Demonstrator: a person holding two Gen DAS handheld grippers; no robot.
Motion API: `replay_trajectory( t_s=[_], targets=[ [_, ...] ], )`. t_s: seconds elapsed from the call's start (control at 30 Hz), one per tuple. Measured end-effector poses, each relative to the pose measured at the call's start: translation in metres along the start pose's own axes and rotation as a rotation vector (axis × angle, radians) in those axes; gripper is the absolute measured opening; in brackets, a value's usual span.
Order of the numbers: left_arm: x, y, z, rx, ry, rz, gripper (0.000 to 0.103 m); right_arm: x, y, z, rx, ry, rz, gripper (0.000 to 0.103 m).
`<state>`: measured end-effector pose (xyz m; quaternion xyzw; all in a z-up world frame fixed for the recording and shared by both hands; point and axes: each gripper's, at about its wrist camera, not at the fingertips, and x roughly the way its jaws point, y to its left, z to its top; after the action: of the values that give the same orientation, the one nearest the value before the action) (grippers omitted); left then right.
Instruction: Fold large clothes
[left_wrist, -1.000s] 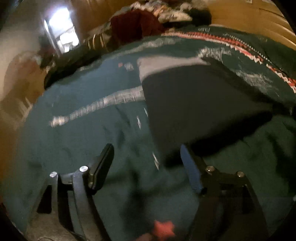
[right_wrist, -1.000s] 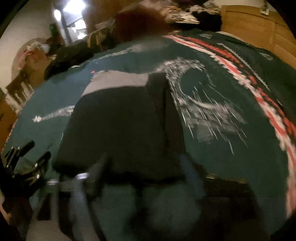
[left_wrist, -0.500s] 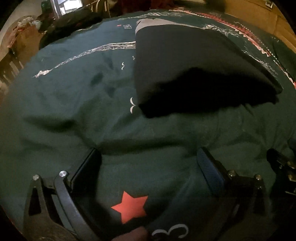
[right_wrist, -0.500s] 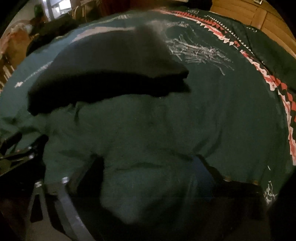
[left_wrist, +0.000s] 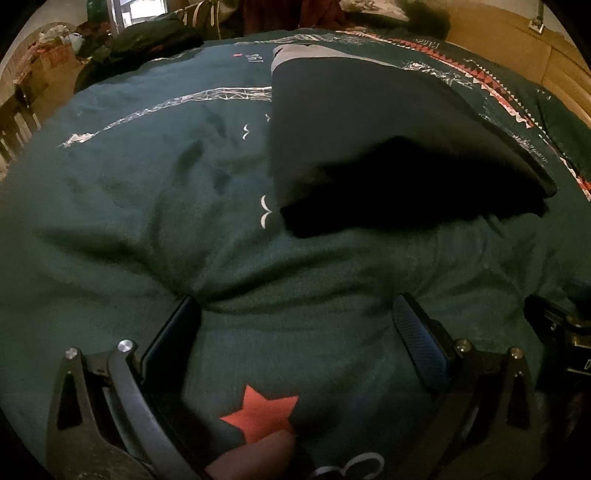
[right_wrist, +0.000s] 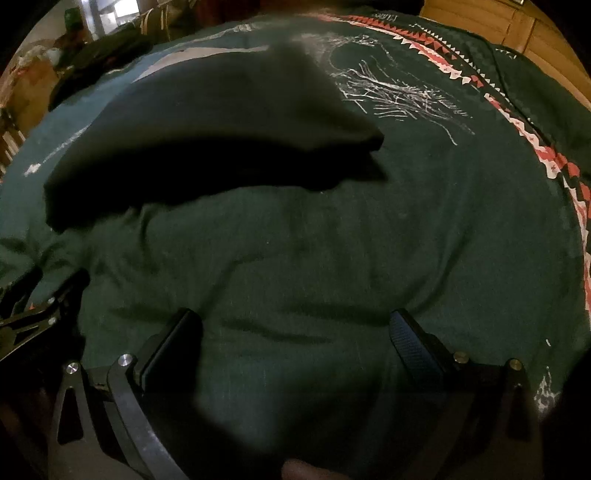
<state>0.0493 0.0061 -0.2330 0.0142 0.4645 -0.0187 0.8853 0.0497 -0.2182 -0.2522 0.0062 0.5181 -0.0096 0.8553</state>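
A folded black garment (left_wrist: 388, 147) with a grey band at its far end lies on a dark green patterned bedspread (left_wrist: 147, 184). It also shows in the right wrist view (right_wrist: 221, 122). My left gripper (left_wrist: 295, 317) is open, low over the bedspread (right_wrist: 406, 221) near the garment's near edge, with nothing between its fingers. My right gripper (right_wrist: 295, 328) is open, likewise just short of the garment and empty. Each gripper shows at the edge of the other's view.
The bedspread has a red star (left_wrist: 260, 415), white line prints and a red-white zigzag border (right_wrist: 535, 147). A pile of clothes (left_wrist: 155, 40) lies at the far end of the bed. A wooden wall (left_wrist: 517, 48) stands at the far right.
Both grippers have pulled back from the black garment and dropped lower toward the bedspread. The garment now lies farther ahead of both grippers.
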Motion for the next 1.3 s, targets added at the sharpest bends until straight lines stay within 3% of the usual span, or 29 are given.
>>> replay_trajectory(
  t_s=[0.33, 0.5, 0.57, 0.73, 0.87, 1.0, 1.1, 1.3],
  targets=[
    [0.0, -0.001, -0.001, 0.003, -0.015, 0.012, 0.103, 0.004, -0.001, 0.001, -0.007, 0.0, -0.006, 0.103],
    [-0.01, -0.003, 0.012, 0.028, 0.026, 0.009, 0.103, -0.001, 0.002, 0.004, -0.02, -0.002, -0.012, 0.103],
    [-0.04, -0.006, 0.025, 0.065, -0.07, 0.033, 0.103, -0.013, 0.001, 0.009, -0.01, -0.011, 0.012, 0.103],
    [-0.139, -0.008, 0.06, 0.096, -0.331, 0.133, 0.103, -0.091, 0.014, 0.038, -0.033, -0.182, 0.04, 0.103],
    [-0.182, -0.002, 0.074, 0.078, -0.4, 0.142, 0.103, -0.155, 0.03, 0.06, -0.053, -0.3, 0.081, 0.103],
    [-0.199, 0.003, 0.08, 0.021, -0.39, 0.106, 0.103, -0.186, 0.042, 0.071, -0.035, -0.316, 0.132, 0.103],
    [-0.204, -0.002, 0.077, 0.02, -0.397, 0.107, 0.103, -0.2, 0.05, 0.07, -0.052, -0.326, 0.109, 0.103],
    [-0.199, -0.007, 0.079, -0.009, -0.323, 0.061, 0.103, -0.214, 0.052, 0.06, -0.054, -0.335, 0.072, 0.103]
  ],
)
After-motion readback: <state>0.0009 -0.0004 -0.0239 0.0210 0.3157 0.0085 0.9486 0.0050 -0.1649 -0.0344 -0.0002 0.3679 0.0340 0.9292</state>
